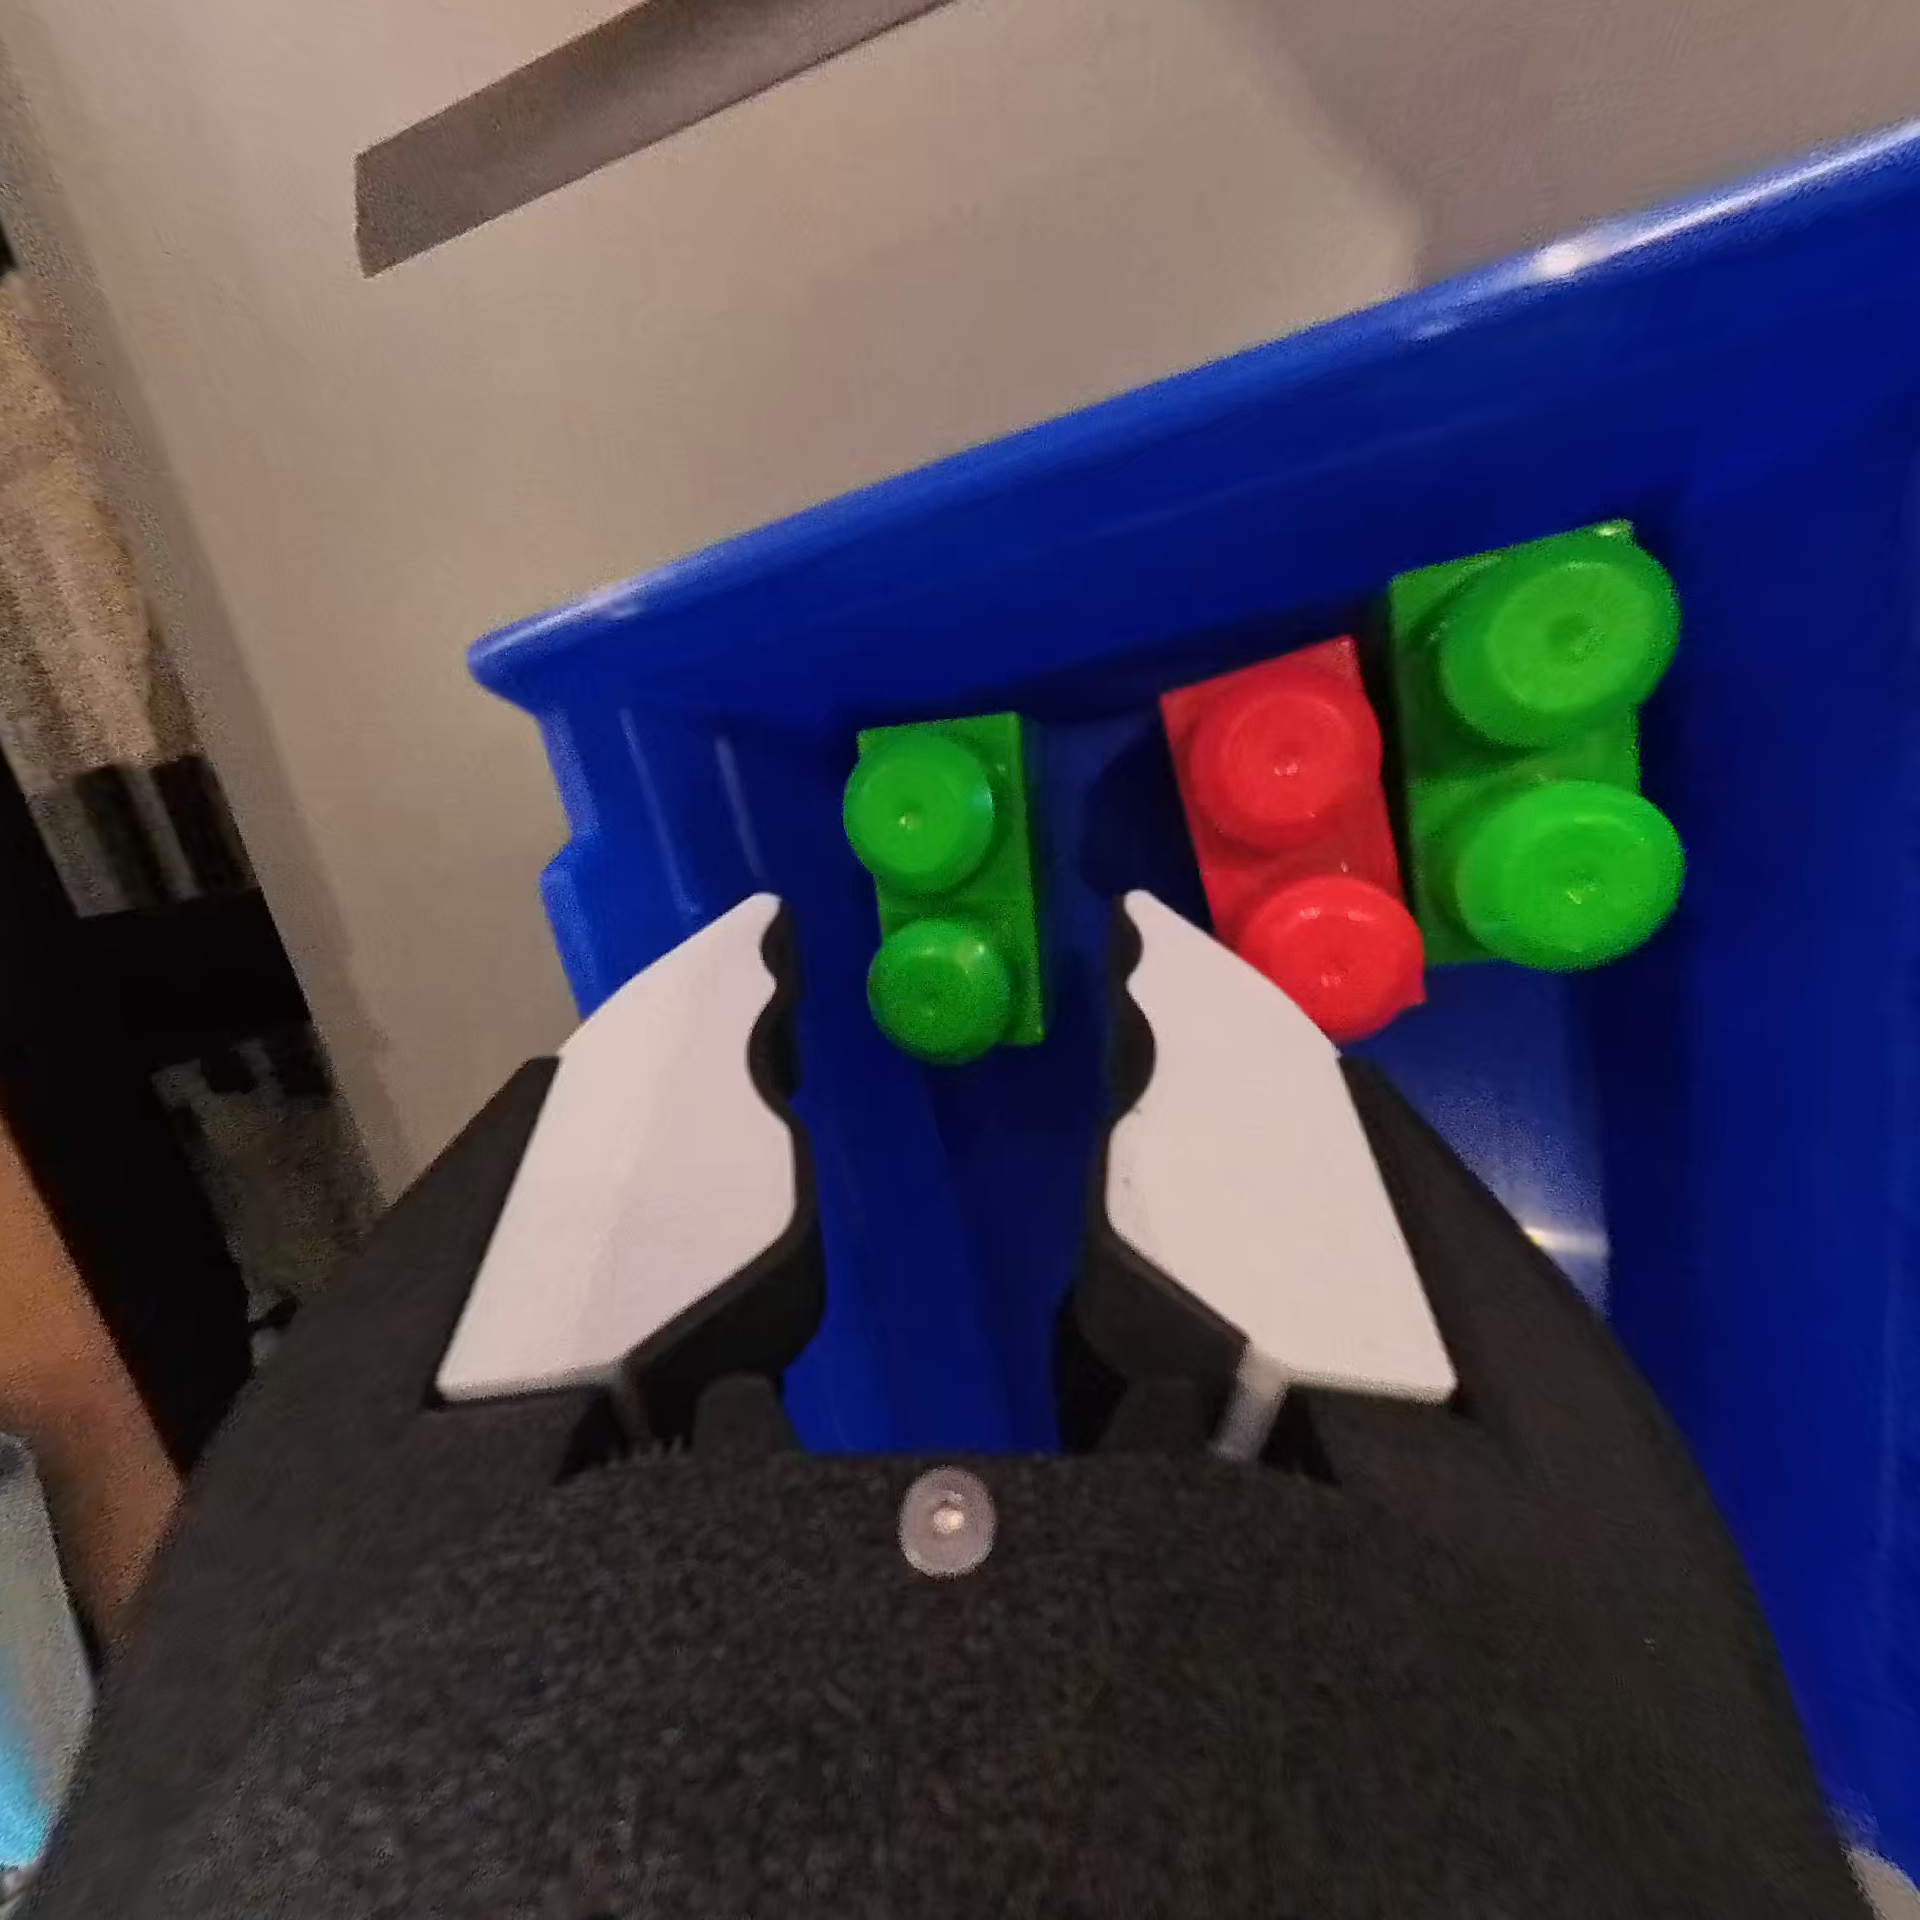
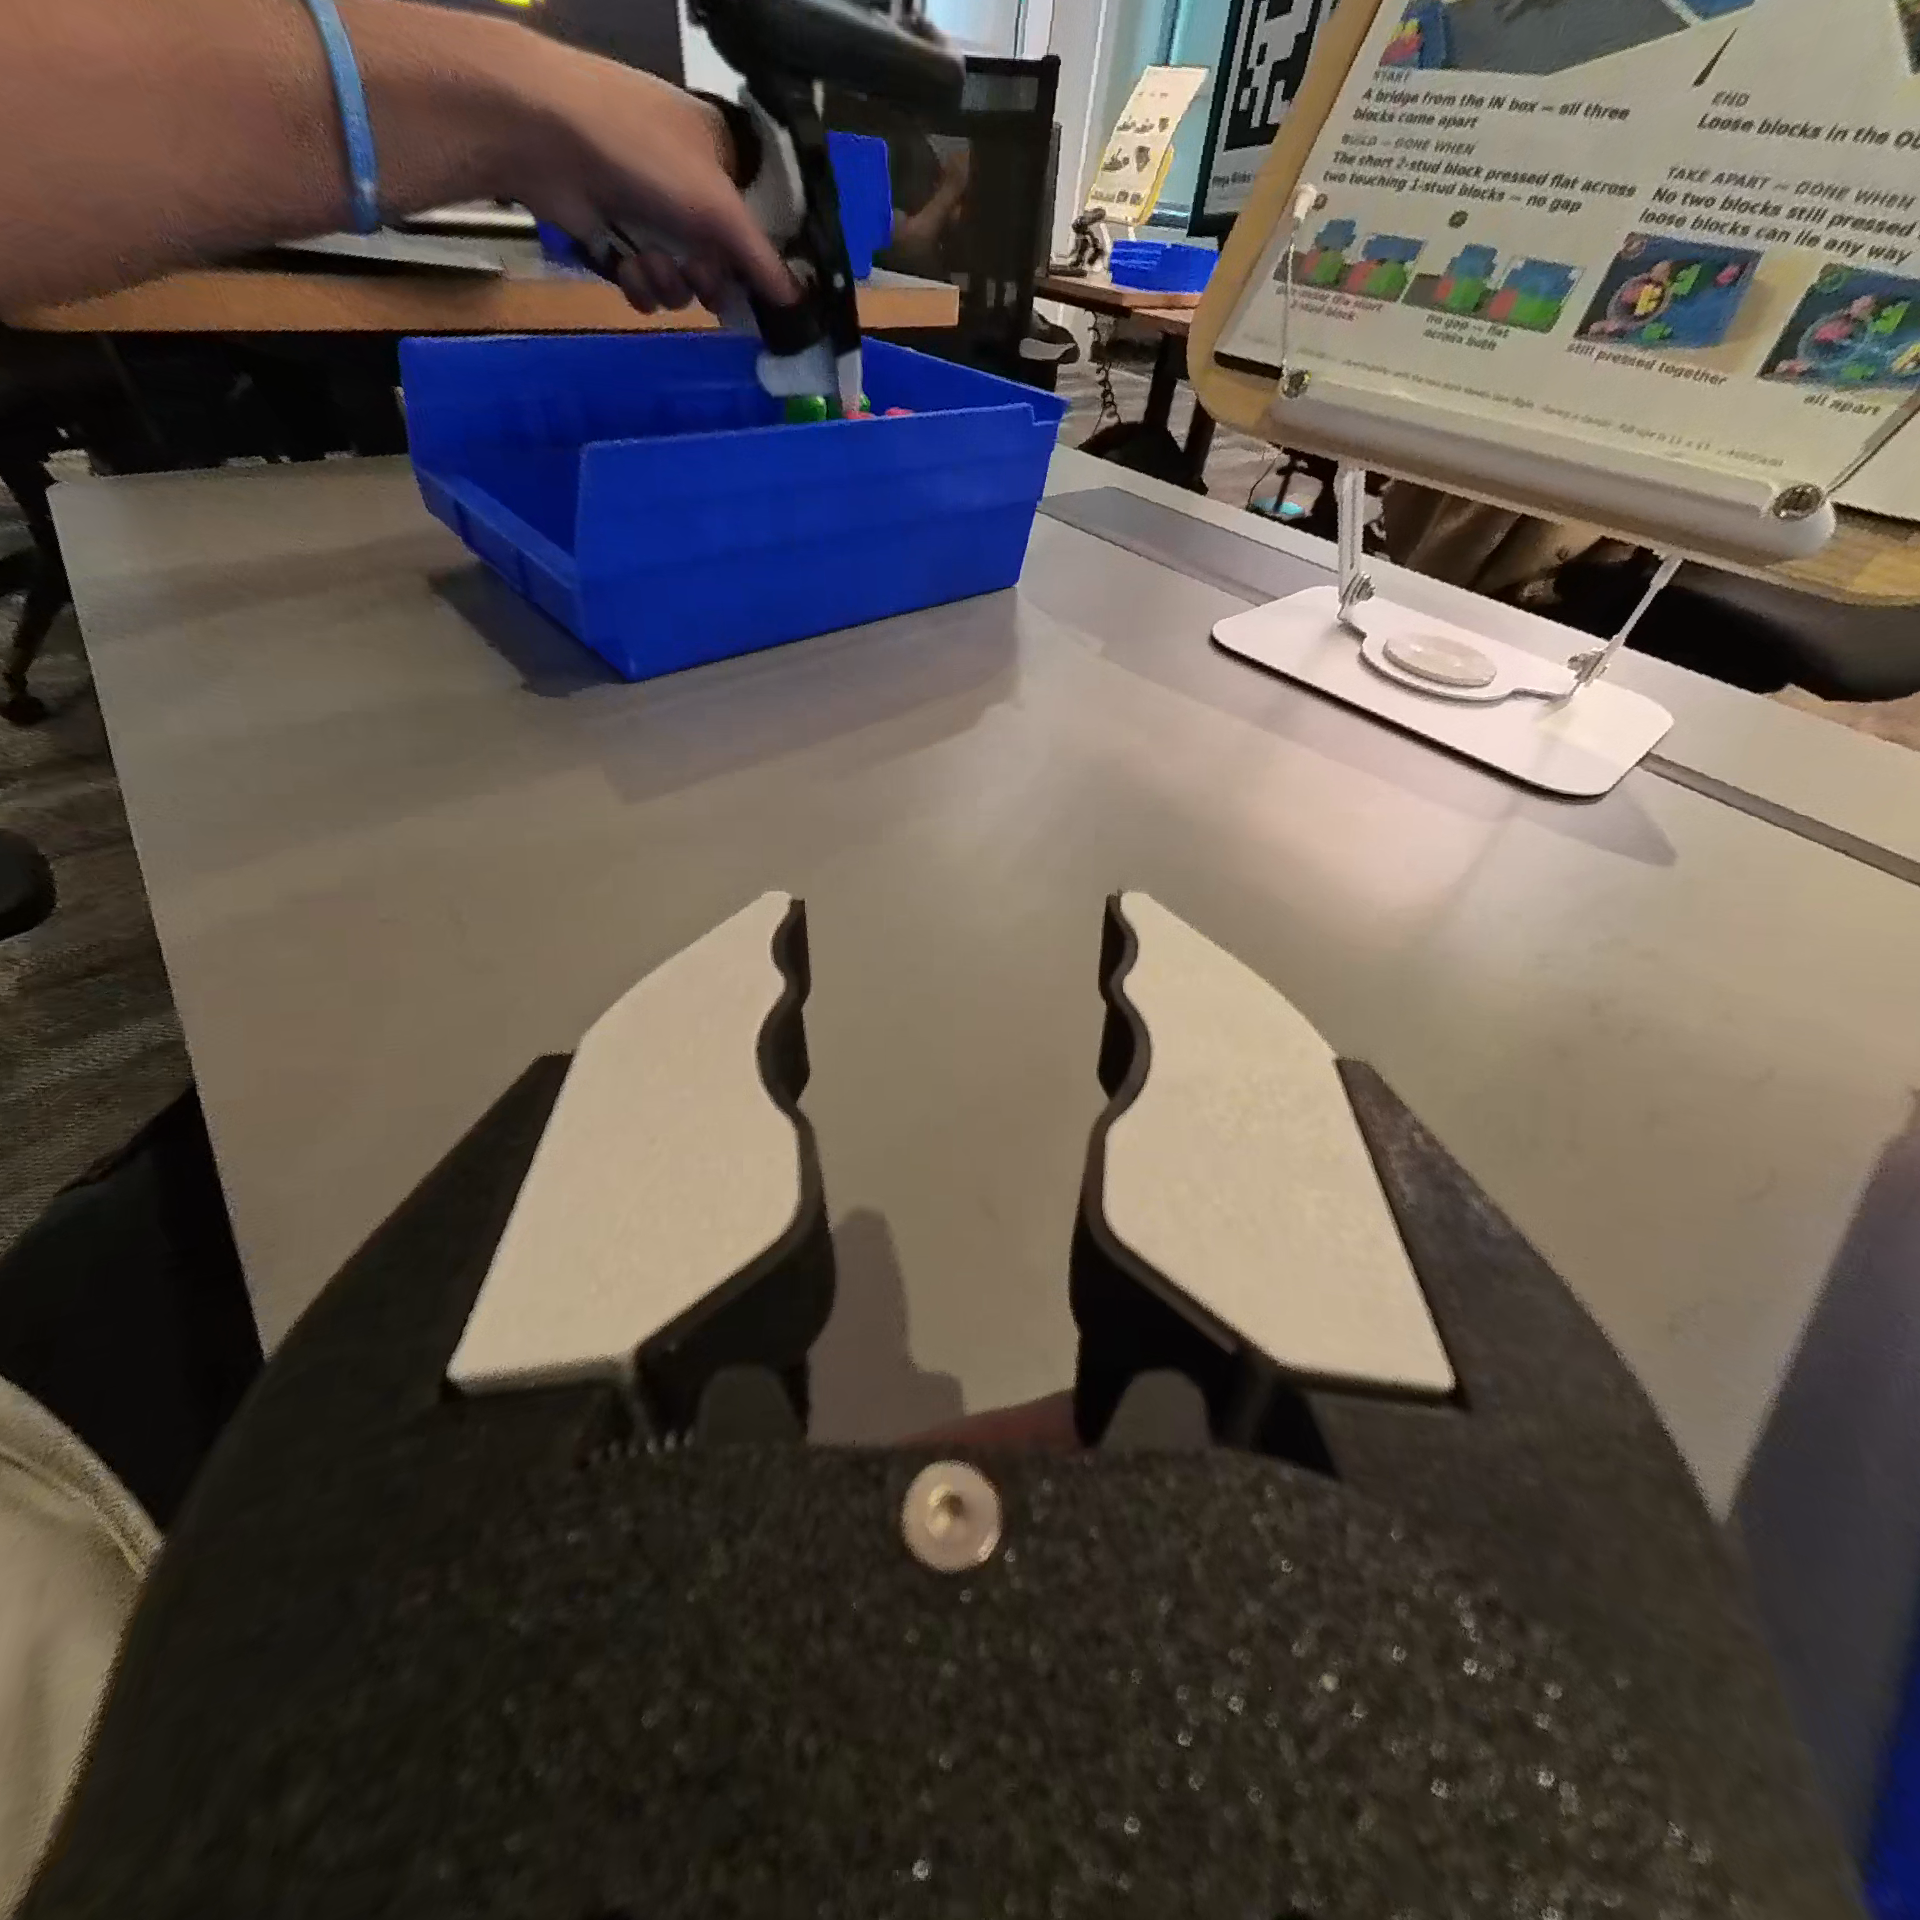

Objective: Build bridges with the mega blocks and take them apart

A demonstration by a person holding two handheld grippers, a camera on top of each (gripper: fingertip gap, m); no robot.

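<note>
Grey table (image 2: 935, 831): the work surface. It carries a blue bin at its far left and a document stand at its far right; the near part is bare.

Document stand (image 2: 1455, 665): white base plate with a tilted printed instruction sheet (image 2: 1621, 229) above it, well apart from the bin.

Blue bin (image 2: 790, 520): open-topped plastic box holding the mega blocks. In the left wrist view its floor (image 1: 935, 1195) fills the space between the fingers, and its walls rise on the far and right sides.

Right gripper (image 2: 954, 914): hangs low over the bare near table, fingers spread wide, nothing between them.

Left gripper (image 1: 951, 914): reaches down into the bin, held by a hand (image 2: 644, 218) with a blue wristband. Its jaws stand apart and empty, the tips flanking the near end of a block without touching it.

Blocks, all two-stud, studs facing the camera: large green block (image 1: 1538, 748) by the right wall; red block (image 1: 1294, 831) touching its left side; small green block (image 1: 951, 883) apart from both, directly ahead of the open jaws.

Judged risks: the small green block is the likely target. If the jaws close on its rounded studs rather than its flat sides, it may squirt out. The right finger (image 1: 1226, 1122) sits just beside the red block, so drift rightward could nudge or pinch it. The bin wall limits the approach.
</note>
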